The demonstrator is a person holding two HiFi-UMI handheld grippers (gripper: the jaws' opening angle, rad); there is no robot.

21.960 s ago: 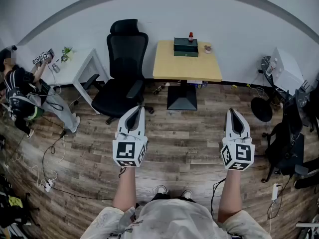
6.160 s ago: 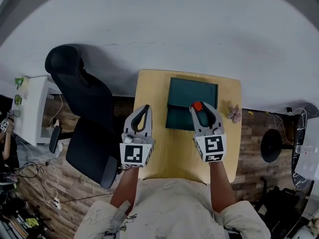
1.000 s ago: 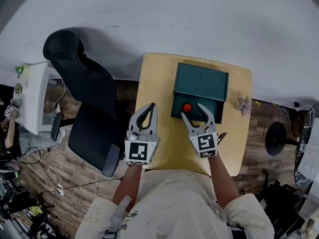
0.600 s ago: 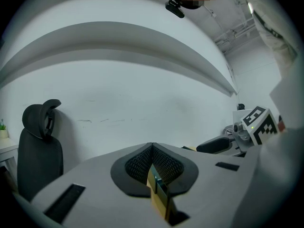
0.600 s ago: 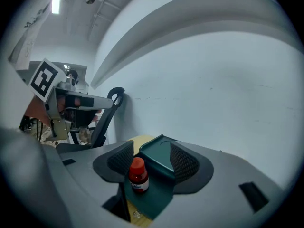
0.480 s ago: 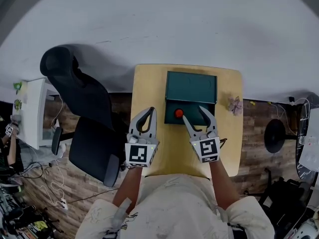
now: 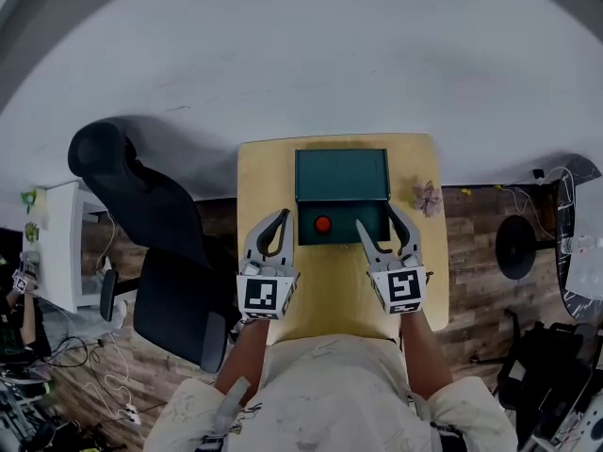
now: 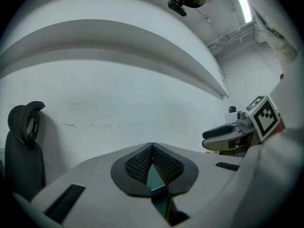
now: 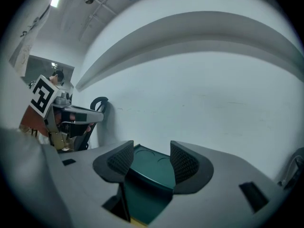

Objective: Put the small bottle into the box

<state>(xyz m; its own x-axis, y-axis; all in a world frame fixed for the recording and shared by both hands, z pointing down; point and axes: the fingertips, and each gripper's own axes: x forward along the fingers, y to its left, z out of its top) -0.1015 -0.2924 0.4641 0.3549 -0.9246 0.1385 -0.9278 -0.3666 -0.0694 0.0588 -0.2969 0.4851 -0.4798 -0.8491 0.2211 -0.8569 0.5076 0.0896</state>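
A white wall rises behind a pale wooden bench, with plank flooring around it and a black office chair to the left. On the bench sits a dark green rectangular box. The small bottle with the red cap shows inside the box's outline, in its darker near half, left of centre. A small pinkish flower-like ornament lies just right of the box.

We see the right tool at the box's near right corner, jaws spread wide. In the right gripper view nothing sits between its ribbed pads; the green box shows beyond them. The left tool hovers just left of the box, its jaws closed tip to tip on nothing.

Six seconds back, the red cap sat between the right tool's jaws above the box. Half a second ago that tool's left fingertip was just beside the cap; now a clear gap separates them. The left tool's jaws are as they were.
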